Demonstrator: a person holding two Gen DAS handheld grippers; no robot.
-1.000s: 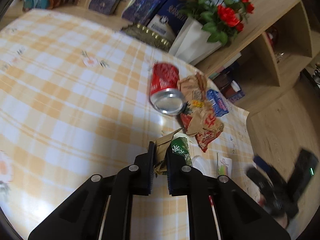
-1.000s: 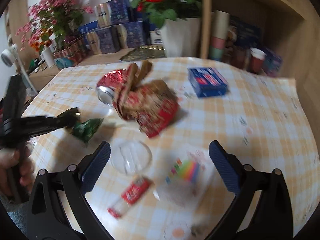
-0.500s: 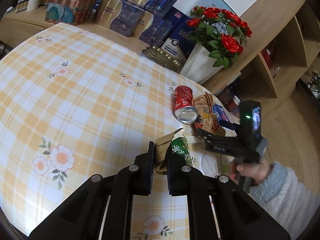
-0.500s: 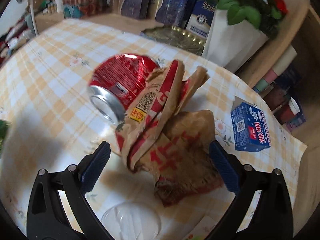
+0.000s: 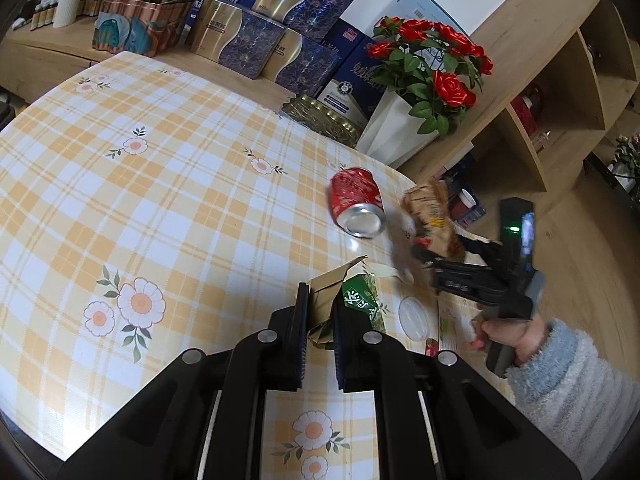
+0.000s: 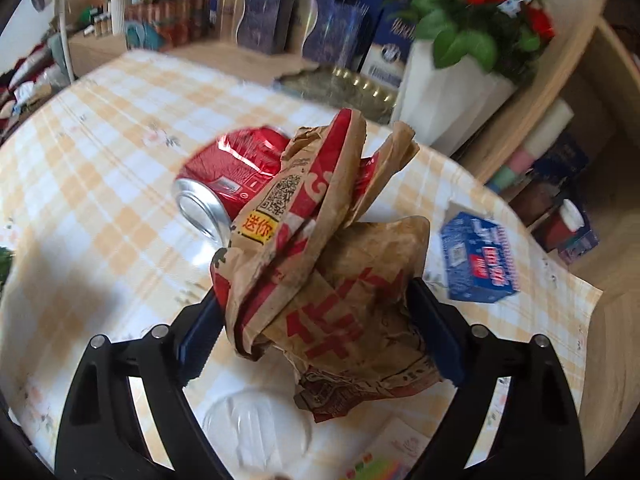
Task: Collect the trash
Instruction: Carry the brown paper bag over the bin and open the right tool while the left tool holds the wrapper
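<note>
My left gripper [image 5: 319,312] is shut on a crumpled green and gold wrapper [image 5: 352,296] held above the checked tablecloth [image 5: 160,208]. My right gripper [image 6: 316,320] has its jaws closed against both sides of a crumpled brown and red paper bag [image 6: 332,280]; it also shows in the left wrist view [image 5: 430,216] with the right gripper [image 5: 424,254] at it. A red soda can [image 6: 228,172] lies on its side just left of the bag, also in the left wrist view [image 5: 356,202].
A blue carton [image 6: 478,258] lies right of the bag. A clear plastic lid [image 6: 256,428] and a colourful packet [image 6: 376,468] lie near the table's front edge. A white vase of red roses [image 5: 404,120], gift boxes [image 5: 248,40] and a wooden shelf [image 5: 560,92] stand behind.
My right gripper has closed in on the paper bag and its jaws now press it. My left gripper has pulled back and up with the wrapper still in it.
</note>
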